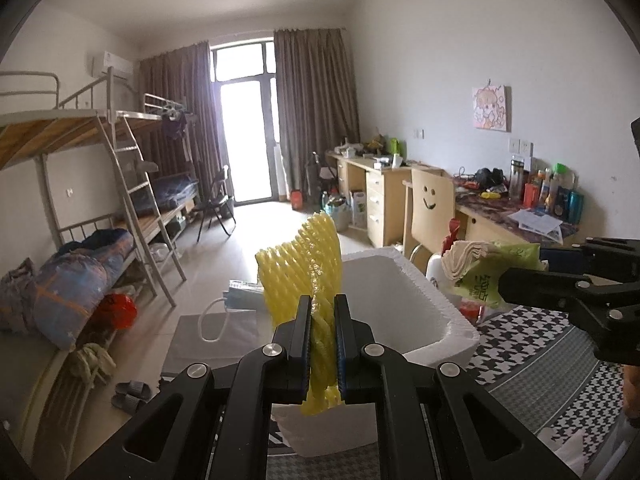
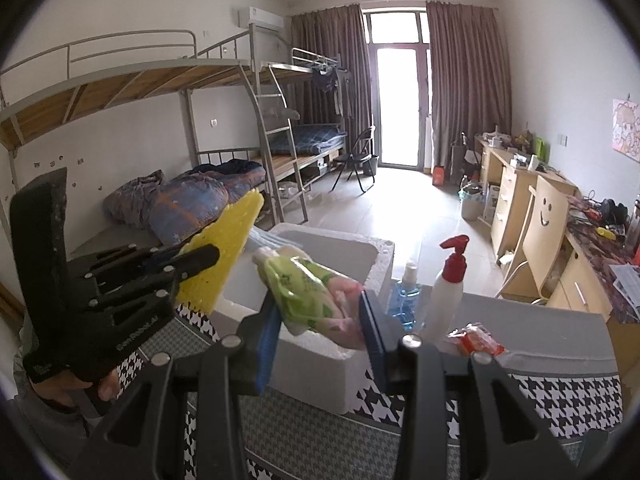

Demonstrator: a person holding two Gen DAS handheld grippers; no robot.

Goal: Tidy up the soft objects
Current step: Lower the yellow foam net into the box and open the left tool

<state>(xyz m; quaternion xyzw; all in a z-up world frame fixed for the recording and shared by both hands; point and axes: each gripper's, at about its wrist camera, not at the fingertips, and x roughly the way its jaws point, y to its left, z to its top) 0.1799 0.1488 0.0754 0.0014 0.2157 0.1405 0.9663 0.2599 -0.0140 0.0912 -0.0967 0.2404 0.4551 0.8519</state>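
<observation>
My left gripper (image 1: 323, 312) is shut on a yellow foam net sleeve (image 1: 304, 264), which stands up out of the jaws above the near left part of a white foam box (image 1: 428, 284). In the right wrist view the left gripper (image 2: 208, 258) holds the same net sleeve (image 2: 232, 240) at the box's left side. My right gripper (image 2: 320, 316) is shut on a green plastic packet of soft tissues (image 2: 304, 288), held over the foam box (image 2: 380, 260). From the left wrist view the right gripper (image 1: 508, 280) and its green packet (image 1: 488, 272) hang at the box's right.
The box sits on a houndstooth-patterned cloth (image 2: 560, 392). Beside it stand a blue bottle (image 2: 404, 300), a white bottle with a red pump (image 2: 448, 284) and an orange packet (image 2: 476, 338). Bunk beds line the left wall, desks and a chair (image 1: 428, 208) the right.
</observation>
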